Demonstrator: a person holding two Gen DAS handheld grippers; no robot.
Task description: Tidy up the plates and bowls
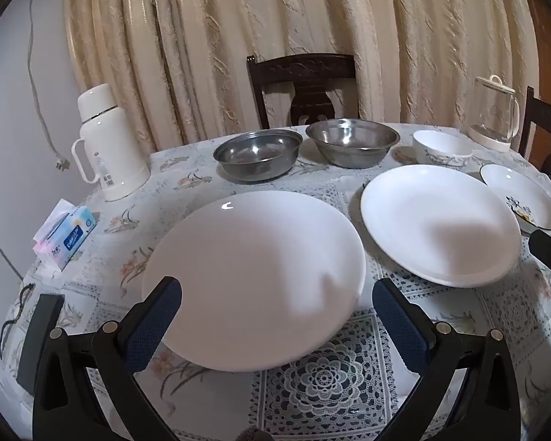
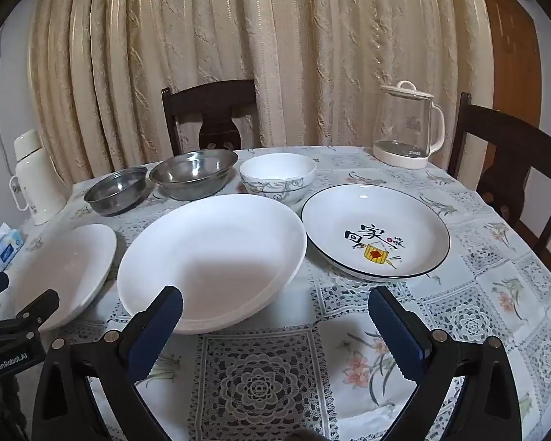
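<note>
Nothing stacked: three round white plates (image 2: 213, 261) mid-frame, steel bowls (image 2: 193, 176) upper left; left gripper (image 1: 277, 307) and right gripper (image 2: 275, 310) wide, empty

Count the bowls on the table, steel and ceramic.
3, all in the back row: steel bowl far left, larger steel bowl beside it, patterned ceramic bowl right of those. None looks hidden.
</note>
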